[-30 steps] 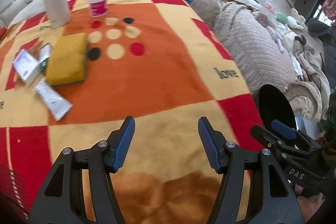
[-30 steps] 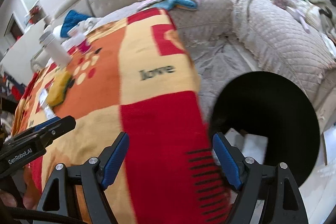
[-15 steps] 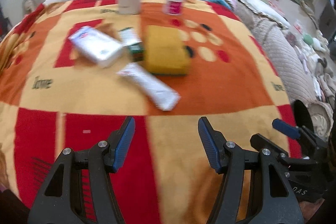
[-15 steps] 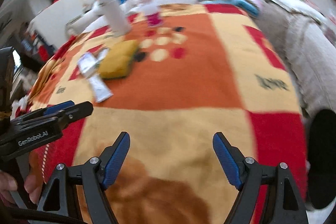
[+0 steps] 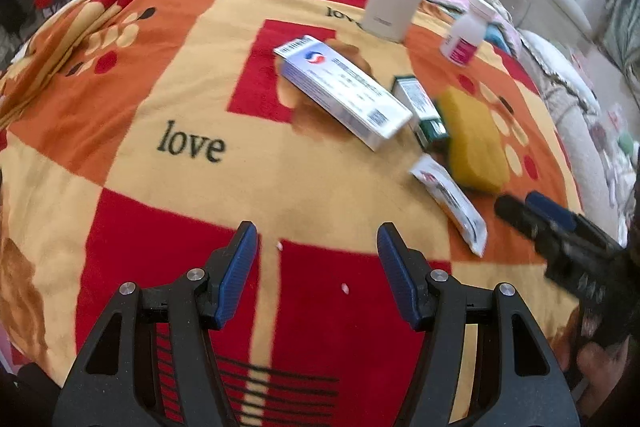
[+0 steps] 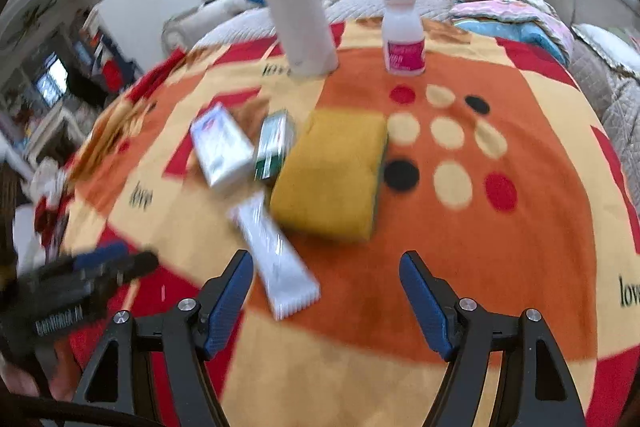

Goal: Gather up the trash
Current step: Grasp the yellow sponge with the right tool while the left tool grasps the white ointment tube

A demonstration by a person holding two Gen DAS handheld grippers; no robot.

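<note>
While both jaws stand apart and empty | left hand-held gripper (image 5: 316,255): white sachet (image 6: 274,255) lies well to its right | right hand-held gripper (image 6: 326,287): nearer, sachet just ahead-left, long axis slanting away to the left | count on blanket (image 6: 500,267): one sachet, two boxes (image 6: 222,149), one sponge (image 6: 332,179), two bottles (image 6: 402,31).

Upright white flask (image 6: 298,23), pill bottle (image 6: 402,33), patterned blanket (image 5: 192,155).

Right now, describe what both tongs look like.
Left tongs and right tongs match: black plastic frames with triangular cut-outs, silver screws at the joints, and ribbed blue pads lining each finger. The left one's side carries blurred white lettering, unreadable here. A black cable runs beneath the right tongs.
</note>
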